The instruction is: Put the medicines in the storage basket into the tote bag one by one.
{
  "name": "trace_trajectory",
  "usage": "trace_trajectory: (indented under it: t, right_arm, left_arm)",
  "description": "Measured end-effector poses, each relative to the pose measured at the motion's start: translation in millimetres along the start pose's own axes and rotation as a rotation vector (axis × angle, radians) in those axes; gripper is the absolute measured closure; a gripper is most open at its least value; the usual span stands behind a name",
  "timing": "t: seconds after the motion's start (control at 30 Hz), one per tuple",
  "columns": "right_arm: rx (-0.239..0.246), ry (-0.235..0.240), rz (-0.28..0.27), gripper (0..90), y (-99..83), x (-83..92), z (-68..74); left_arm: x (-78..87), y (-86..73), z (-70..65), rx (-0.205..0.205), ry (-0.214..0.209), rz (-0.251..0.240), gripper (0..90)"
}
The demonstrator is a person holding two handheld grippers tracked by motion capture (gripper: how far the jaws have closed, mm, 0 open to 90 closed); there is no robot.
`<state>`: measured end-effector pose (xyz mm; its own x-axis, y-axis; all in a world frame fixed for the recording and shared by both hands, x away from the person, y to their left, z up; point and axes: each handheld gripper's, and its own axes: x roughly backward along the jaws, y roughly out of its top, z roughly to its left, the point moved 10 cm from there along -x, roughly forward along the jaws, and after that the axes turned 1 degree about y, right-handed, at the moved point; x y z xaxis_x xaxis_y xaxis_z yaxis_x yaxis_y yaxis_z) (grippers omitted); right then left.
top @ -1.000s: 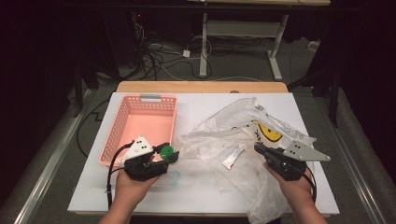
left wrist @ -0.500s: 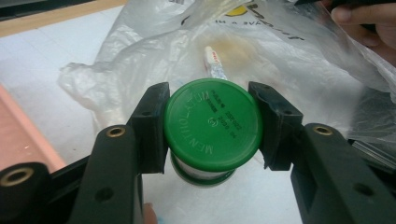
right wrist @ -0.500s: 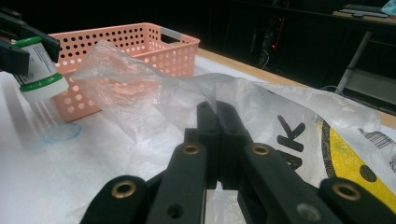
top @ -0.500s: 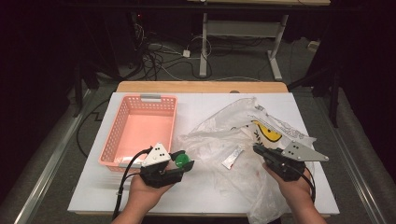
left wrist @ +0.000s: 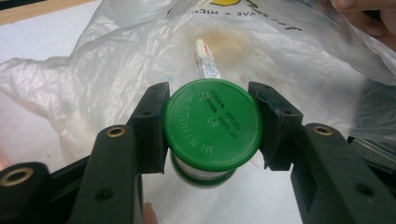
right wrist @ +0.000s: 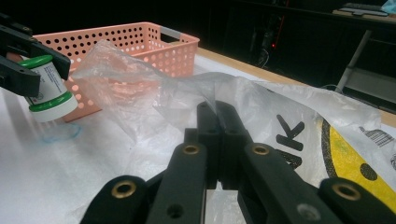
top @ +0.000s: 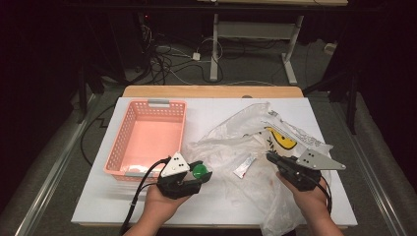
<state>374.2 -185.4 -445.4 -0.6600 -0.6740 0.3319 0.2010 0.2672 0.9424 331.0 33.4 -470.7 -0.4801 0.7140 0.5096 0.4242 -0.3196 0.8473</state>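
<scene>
A small white jar with a green lid (left wrist: 212,123) sits between the pads of my left gripper (top: 199,172), which is shut on its lid. In the right gripper view the jar (right wrist: 49,88) hangs tilted just above the white table, in front of the basket. My right gripper (top: 269,157) is at the right, its jaws shut on a fold of the clear plastic bag (top: 231,140). The film rises from between the fingertips (right wrist: 208,112). A small white tube (top: 244,166) lies inside the bag, also seen past the jar as a tube (left wrist: 207,58).
A pink perforated basket (top: 147,104) stands at the left of the white table top (top: 211,206). The crumpled bag with a yellow print (top: 280,140) covers the right half. Beyond the table are a dark floor, cables and a desk frame.
My left hand has carried the jar to the right, away from the basket's front edge and toward the bag, sinking slightly. The right hand and the bag have stayed put.
</scene>
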Motion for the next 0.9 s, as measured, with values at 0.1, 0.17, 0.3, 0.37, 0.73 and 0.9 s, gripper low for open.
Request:
trace_trajectory:
  t: [0.1,0.17,0.3,0.37,0.73,0.9]
  right_arm:
    - [0.005,0.005,0.000,90.0,0.4,-0.6,1.0]
    - [0.003,0.007,-0.001,90.0,1.2,-0.9,1.4]
    - [0.002,0.007,-0.007,90.0,2.5,-0.2,0.9]
    - [0.002,0.004,-0.009,90.0,3.2,0.2,0.5]
    - [0.000,0.003,-0.011,90.0,4.5,-0.4,-1.2]
    - [0.000,0.003,-0.015,90.0,5.4,-1.5,-1.1]
  left_arm:
    - [-3.1,3.7,-1.6,0.015,-0.007,-0.004,49.9]
    - [-5.6,6.3,-4.1,0.007,-0.007,-0.001,49.9]
    - [-11.6,12.8,-10.1,-0.008,-0.015,-0.006,49.9]
    - [-15.7,15.0,-12.7,-0.014,-0.020,-0.004,49.9]
    - [-38.7,21.4,-23.5,-0.044,-0.040,0.011,49.8]
    - [-45.9,22.5,-25.2,-0.046,-0.047,0.015,49.8]
